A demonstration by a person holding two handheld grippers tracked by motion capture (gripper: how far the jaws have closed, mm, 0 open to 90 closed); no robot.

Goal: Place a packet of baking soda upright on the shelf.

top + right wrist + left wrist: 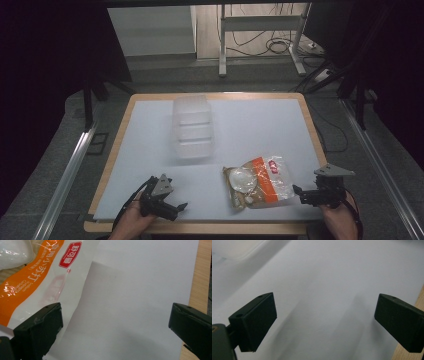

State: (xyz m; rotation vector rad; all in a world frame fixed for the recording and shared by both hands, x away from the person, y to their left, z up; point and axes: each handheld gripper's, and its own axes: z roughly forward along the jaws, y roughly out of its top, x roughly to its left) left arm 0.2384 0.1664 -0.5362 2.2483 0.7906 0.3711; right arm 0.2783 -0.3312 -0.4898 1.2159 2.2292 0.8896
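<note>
A clear plastic bag (260, 181) with an orange band and red logo lies at the front right of the white sheet, with pale round contents inside. My right gripper (299, 195) sits just right of the bag, open. In the right gripper view the bag (37, 277) spreads across the upper left, and my right gripper (115, 325) stands with one jaw over the bag's edge and the other over bare sheet. My left gripper (172, 200) rests near the front left edge, open. In the left gripper view my left gripper (325, 315) has only white sheet between its jaws.
A translucent plastic container (192, 127) with stacked tiers stands at the middle back of the table; its corner (232, 250) shows blurred. The white sheet (150, 145) covers a wooden table (200, 227), whose edge (200, 277) lies close by. Cables and a metal frame lie on the floor beyond.
</note>
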